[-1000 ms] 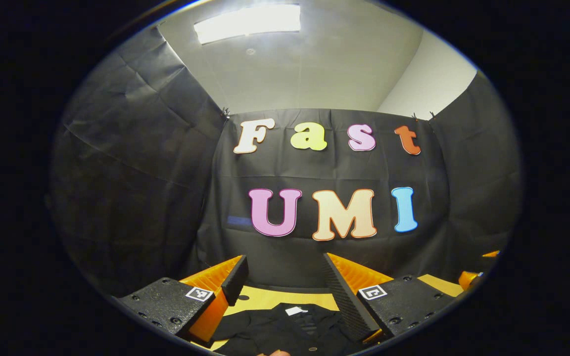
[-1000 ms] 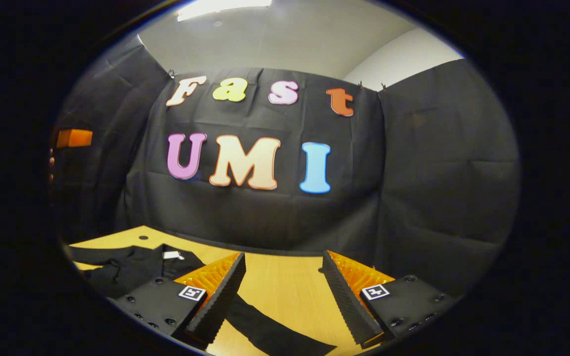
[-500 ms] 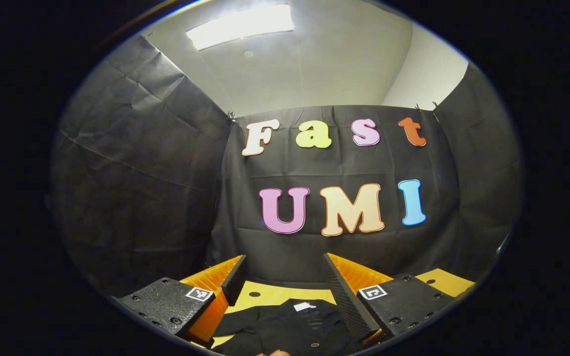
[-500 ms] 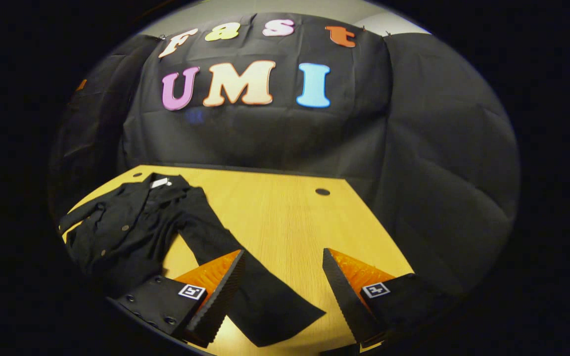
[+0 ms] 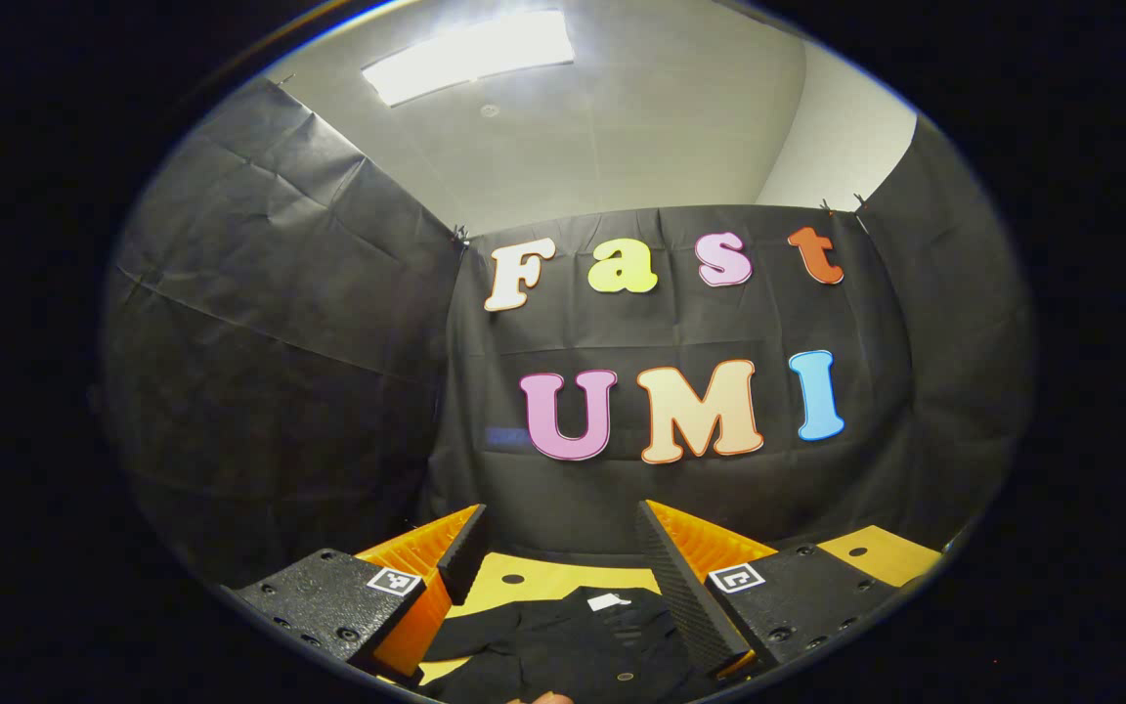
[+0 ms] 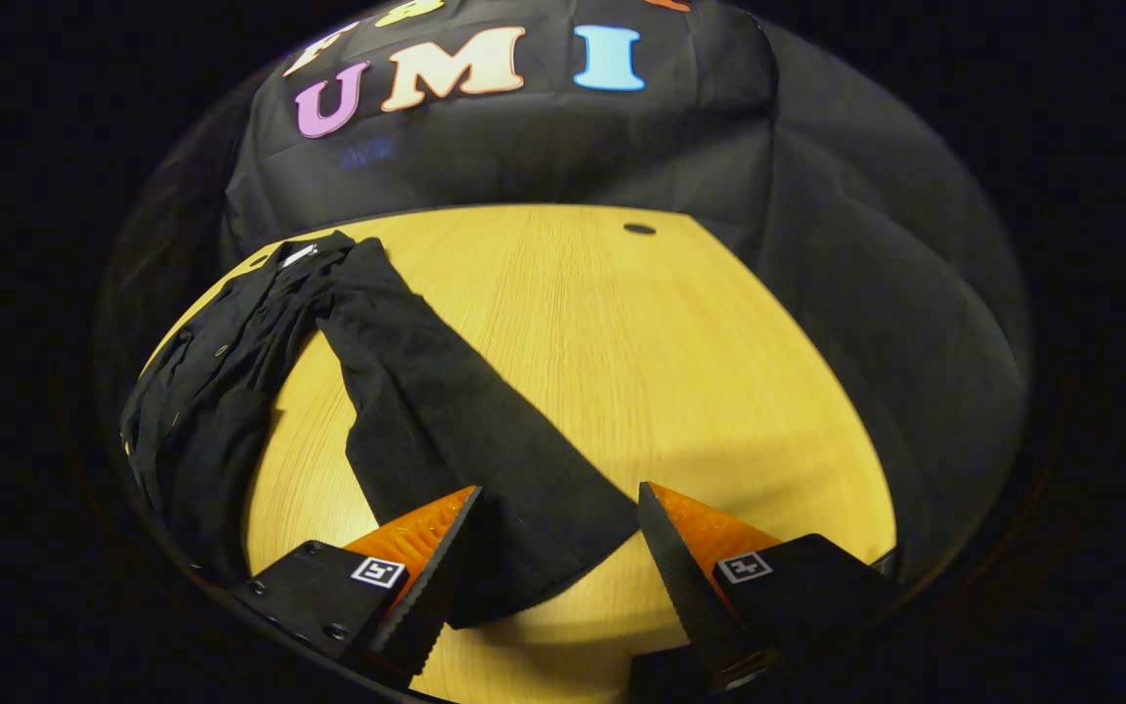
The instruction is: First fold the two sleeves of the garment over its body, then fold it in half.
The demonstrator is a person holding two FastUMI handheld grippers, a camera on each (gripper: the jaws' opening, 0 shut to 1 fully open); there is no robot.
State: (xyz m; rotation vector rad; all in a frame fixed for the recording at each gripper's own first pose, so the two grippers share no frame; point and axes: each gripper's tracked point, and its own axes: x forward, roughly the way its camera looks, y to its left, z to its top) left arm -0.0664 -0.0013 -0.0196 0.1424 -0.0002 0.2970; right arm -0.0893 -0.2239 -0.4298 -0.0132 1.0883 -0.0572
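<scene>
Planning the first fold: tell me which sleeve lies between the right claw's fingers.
The sleeve stretched out flat across the table, away from the shirt's body; its cuff end sits between the open fingers.

Left tool (image 5: 560,548) is pointed mostly level at the booth wall, fingers spread wide with nothing between them. Down low past them there's a black garment (image 5: 563,645) lying on the yellow worktop (image 5: 881,552), white neck tag (image 5: 608,602) up. Ceiling light panel (image 5: 470,54) glowing overhead.

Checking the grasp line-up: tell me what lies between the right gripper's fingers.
In the right gripper view, the sleeve's cuff end lies between the open fingers, on the table.
</scene>
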